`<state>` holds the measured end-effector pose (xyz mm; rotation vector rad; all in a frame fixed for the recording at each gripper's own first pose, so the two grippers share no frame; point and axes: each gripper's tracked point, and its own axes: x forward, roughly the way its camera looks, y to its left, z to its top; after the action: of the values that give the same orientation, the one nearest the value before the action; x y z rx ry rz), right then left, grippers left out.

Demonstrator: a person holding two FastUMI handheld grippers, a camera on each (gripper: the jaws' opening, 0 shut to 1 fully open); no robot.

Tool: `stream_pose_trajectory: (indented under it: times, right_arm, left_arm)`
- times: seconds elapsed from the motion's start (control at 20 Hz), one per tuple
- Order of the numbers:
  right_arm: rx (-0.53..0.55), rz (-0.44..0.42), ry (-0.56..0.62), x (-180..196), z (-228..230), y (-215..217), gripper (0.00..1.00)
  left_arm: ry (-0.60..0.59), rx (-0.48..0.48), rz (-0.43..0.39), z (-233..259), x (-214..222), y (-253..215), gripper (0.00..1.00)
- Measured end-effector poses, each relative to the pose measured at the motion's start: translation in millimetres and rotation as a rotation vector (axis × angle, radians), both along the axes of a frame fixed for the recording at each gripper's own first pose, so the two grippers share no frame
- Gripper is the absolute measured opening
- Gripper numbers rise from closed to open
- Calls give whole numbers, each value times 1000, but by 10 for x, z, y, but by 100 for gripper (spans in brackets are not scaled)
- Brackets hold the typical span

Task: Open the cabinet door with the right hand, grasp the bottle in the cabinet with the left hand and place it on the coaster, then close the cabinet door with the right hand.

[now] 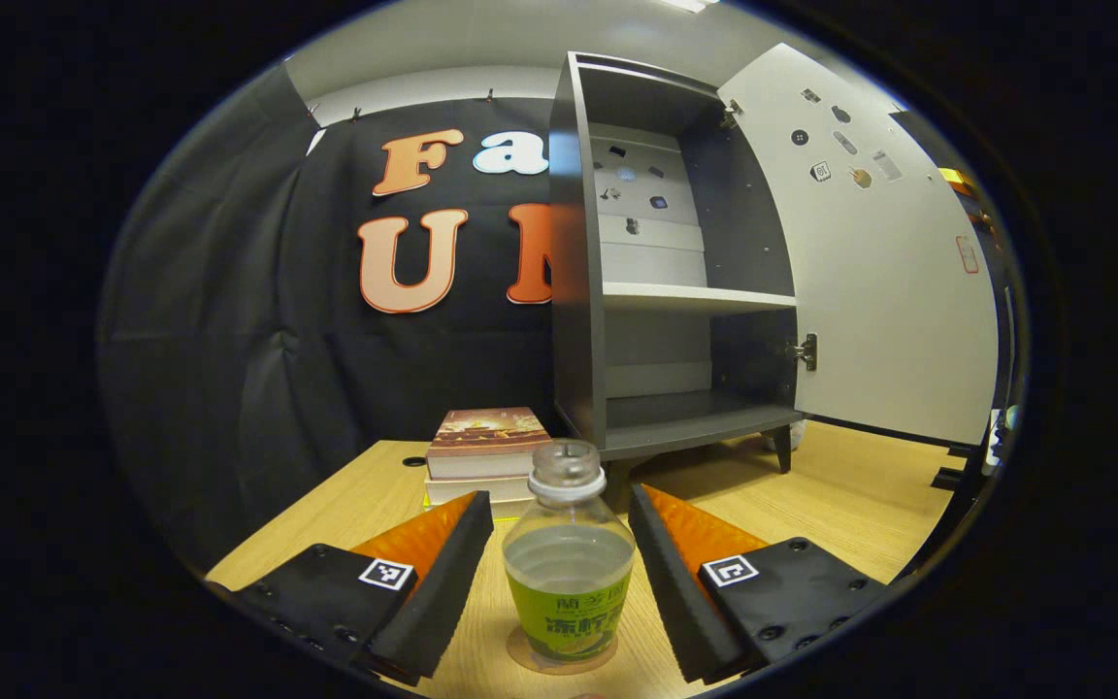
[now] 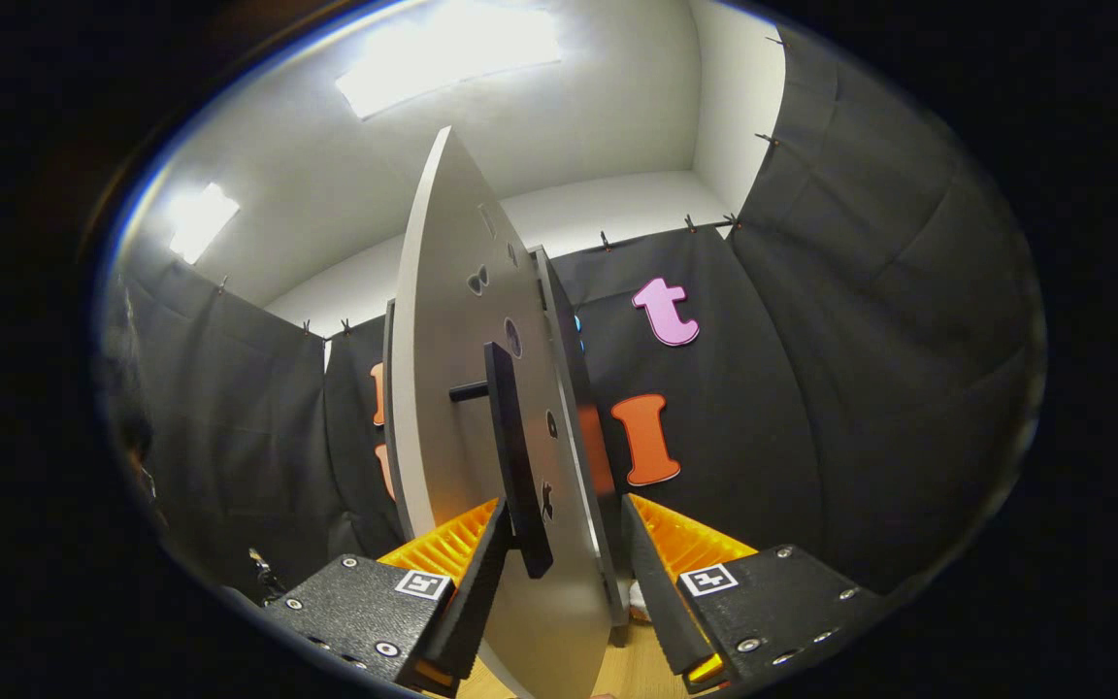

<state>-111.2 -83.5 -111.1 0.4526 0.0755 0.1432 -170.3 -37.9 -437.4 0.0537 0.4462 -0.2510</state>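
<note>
A clear bottle with a green label and a pale cap stands upright on a round coaster on the wooden table. My left gripper is open, one finger on each side of the bottle with a gap to both. Behind stands the dark cabinet, its white door swung wide to the right. In the right gripper view the door shows edge-on, with its black handle. My right gripper is open and straddles the door's edge and handle; the left finger is close beside the handle.
A stack of books lies on the table just behind the bottle, left of the cabinet. The cabinet's white shelf and its floor are bare. Black cloth walls close the booth in.
</note>
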Motion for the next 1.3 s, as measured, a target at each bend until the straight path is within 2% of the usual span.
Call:
stream_pose_trajectory:
  times: [0.05, 0.1, 0.15, 0.35, 0.55, 0.6, 0.65, 0.9, 1.0, 1.1, 1.3]
  right_arm:
    - [-3, 9, 5, -3, -8, 2, 71]
    - [-6, 14, 5, -10, 1, -2, 76]
    - [-10, 11, -2, -13, 24, -30, 72]
    - [20, -17, -58, -68, 266, -197, 74]
    - [53, -21, -44, -122, 268, -358, 74]
    - [48, -17, -36, -126, 256, -386, 80]
    - [42, -11, -28, -127, 249, -399, 75]
    - [-13, 14, 4, -75, 214, -396, 77]
    - [-25, 39, 21, -12, 198, -326, 76]
    - [-31, 27, 17, 6, 179, -350, 77]
    - [-7, 44, 34, 22, 159, -321, 77]
  left_arm:
    - [2, 11, -10, 82, 15, -15, 93]
    - [1, 19, -20, 186, 38, -41, 92]
    - [-4, 23, -26, 291, 60, -47, 93]
    - [-29, 22, -37, 656, 167, -68, 93]
    - [-9, 24, -15, 864, 294, 16, 93]
    - [-1, 23, -5, 929, 348, 50, 93]
    - [3, 18, 5, 997, 405, 77, 93]
    - [2, 12, 46, 1350, 677, 214, 93]
    - [-27, 23, 39, 1486, 744, 205, 93]
    - [-74, 31, 18, 1581, 781, 211, 93]
    - [-48, 3, 43, 1556, 850, 282, 93]
